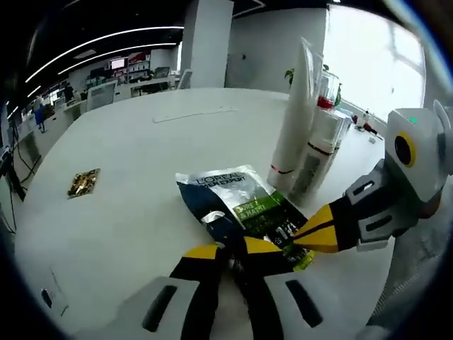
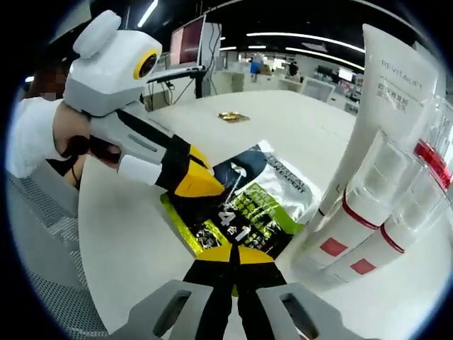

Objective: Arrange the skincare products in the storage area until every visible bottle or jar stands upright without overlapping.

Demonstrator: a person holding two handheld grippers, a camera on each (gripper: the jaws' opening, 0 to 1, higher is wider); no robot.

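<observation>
White tabletop (image 1: 141, 163) carried a flat L'Oréal sachet (image 1: 244, 209), dark blue and green with a silver upper edge, lying face up near the table's edge. In the left gripper view, the left gripper (image 1: 237, 258) had its yellow-tipped jaws drawn together at the sachet's near edge, seemingly pinching it. The right gripper (image 1: 311, 237) entered from the right, its yellow tip resting on the sachet's green corner. In the right gripper view, the right gripper (image 2: 232, 258) showed its jaws closed upon the near edge of the sachet (image 2: 248, 205), while the left gripper (image 2: 202, 183) reached in from the left, its tip on the sachet's dark part, held by a hand (image 2: 85, 149). Just beside the sachet stood a tall white tube (image 1: 297, 113), upright on its cap, with clear-capped bottles (image 1: 322, 145) banded in red close against it. A small gold packet (image 1: 83, 182) lay well apart on the table.
</observation>
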